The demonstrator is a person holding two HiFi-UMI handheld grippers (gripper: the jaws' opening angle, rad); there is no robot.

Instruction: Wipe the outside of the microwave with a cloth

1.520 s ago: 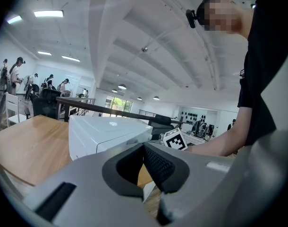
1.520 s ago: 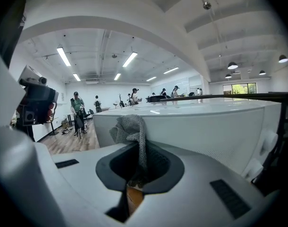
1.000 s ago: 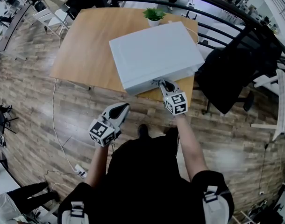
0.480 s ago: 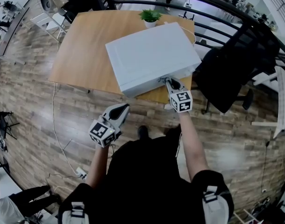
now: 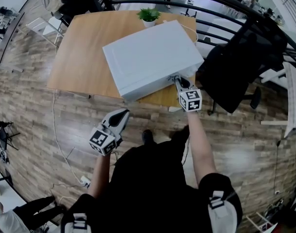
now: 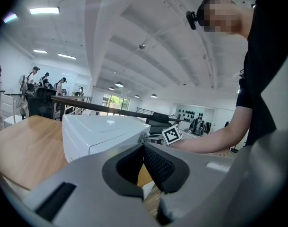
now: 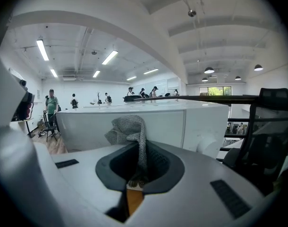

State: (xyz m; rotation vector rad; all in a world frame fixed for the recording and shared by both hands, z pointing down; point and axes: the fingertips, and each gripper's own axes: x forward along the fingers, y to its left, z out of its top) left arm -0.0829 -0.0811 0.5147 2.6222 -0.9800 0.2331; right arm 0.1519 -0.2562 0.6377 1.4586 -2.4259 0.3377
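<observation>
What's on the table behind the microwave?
A small potted plant stands on the table behind the microwave. The microwave's back face, and anything low against it, cannot be seen.

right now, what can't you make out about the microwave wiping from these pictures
1. Whether the cloth touches the microwave: in the head view the right hand-held gripper mostly covers it, and the right gripper view gives no depth.
2. The microwave's back: hidden by its own body in every view.
3. Dirt or streaks on it: too small in every view.
</observation>
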